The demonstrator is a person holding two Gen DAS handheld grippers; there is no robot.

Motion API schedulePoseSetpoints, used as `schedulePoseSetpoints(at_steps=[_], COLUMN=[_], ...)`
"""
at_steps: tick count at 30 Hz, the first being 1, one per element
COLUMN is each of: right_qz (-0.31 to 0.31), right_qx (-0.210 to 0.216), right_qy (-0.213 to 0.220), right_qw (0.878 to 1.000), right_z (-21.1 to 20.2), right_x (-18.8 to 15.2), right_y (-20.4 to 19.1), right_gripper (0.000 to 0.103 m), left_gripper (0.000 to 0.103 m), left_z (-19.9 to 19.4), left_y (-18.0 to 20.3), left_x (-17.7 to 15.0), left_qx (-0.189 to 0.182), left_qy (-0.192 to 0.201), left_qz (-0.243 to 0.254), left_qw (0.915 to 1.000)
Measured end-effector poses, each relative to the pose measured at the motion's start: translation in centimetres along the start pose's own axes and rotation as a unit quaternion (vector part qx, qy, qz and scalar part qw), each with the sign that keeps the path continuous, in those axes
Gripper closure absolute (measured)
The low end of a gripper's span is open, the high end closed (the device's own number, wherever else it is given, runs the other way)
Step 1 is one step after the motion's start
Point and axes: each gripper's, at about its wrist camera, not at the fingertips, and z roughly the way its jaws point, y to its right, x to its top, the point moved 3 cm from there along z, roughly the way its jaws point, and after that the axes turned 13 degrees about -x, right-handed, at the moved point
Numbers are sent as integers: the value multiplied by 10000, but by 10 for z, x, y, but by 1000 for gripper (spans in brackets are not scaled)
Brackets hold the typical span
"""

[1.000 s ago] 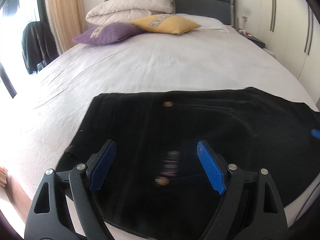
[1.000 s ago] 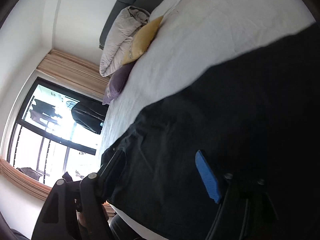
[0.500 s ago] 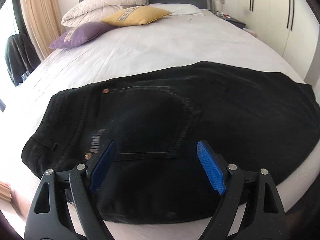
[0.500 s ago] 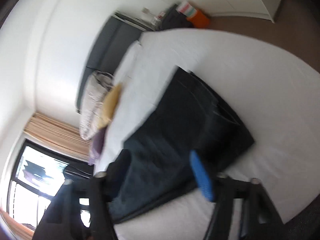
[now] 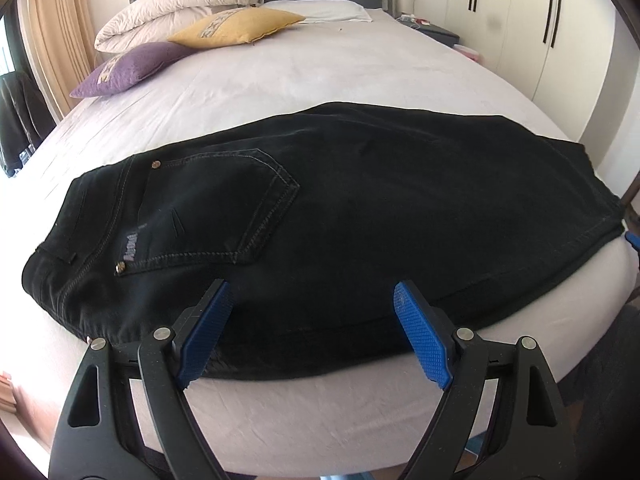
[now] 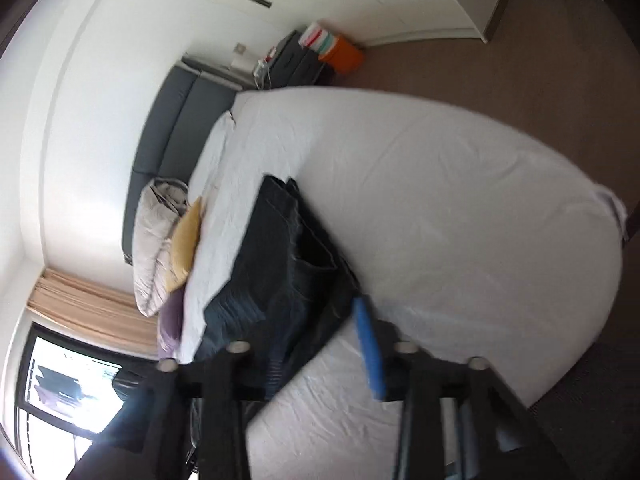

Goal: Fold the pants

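Black pants (image 5: pixel 340 208) lie folded flat near the front edge of the bed, back pocket up, waistband to the left. My left gripper (image 5: pixel 312 328) is open and empty, hovering just in front of the pants' near edge. In the right wrist view the pants (image 6: pixel 280 264) show as a dark folded pile on the white sheet. My right gripper (image 6: pixel 304 344) is open and empty, held above the pants' end; the view is tilted and blurred. A blue tip of the right gripper's fingers (image 5: pixel 633 240) peeks in at the far right.
The white bed sheet (image 5: pixel 320 76) stretches behind the pants. Purple (image 5: pixel 128 68) and yellow (image 5: pixel 236 28) cushions and pillows lie by the headboard. A nightstand (image 6: pixel 296 60) and orange box (image 6: pixel 344 56) stand beside the bed on brown floor.
Both grippers have pulled back from the pants. The left one backed off toward the bed's front edge; the right one rose and swung away, so the whole bed shows.
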Motion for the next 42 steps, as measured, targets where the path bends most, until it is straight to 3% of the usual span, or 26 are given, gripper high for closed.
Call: schedulePoseSetpoints(at_steps=[3, 8, 13, 26, 32, 35, 40, 42], right_qz=[238, 861, 995, 1659, 1757, 1662, 1656, 1594], right_qx=[193, -69, 239, 570, 397, 324, 348, 334], right_qy=[-113, -580, -562, -446, -367, -374, -444, -437], right_qw=[9995, 9946, 9932, 9835, 9830, 9849, 9846, 9857], right_z=[-7, -4, -1, 17, 20, 27, 43, 46], right_x=[11, 11, 16, 24, 27, 30, 31, 30], right_y=[9, 28, 33, 31, 24, 19, 19, 21], right_gripper=[59, 59, 38, 38, 39, 51, 86, 94], left_gripper=[20, 20, 20, 20, 20, 20, 20, 20], left_z=[-5, -15, -15, -11, -6, -3, -2, 0], left_y=[5, 12, 17, 31, 37, 41, 47, 51], left_x=[0, -1, -3, -3, -6, -7, -4, 0], left_qx=[-53, -126, -202, -424, -509, -555, -673, -736], left_qy=[51, 115, 68, 26, -44, -81, -96, -102], left_qz=[61, 60, 62, 79, 141, 162, 150, 154], left_qw=[10000, 9998, 9998, 9991, 9986, 9983, 9976, 9971])
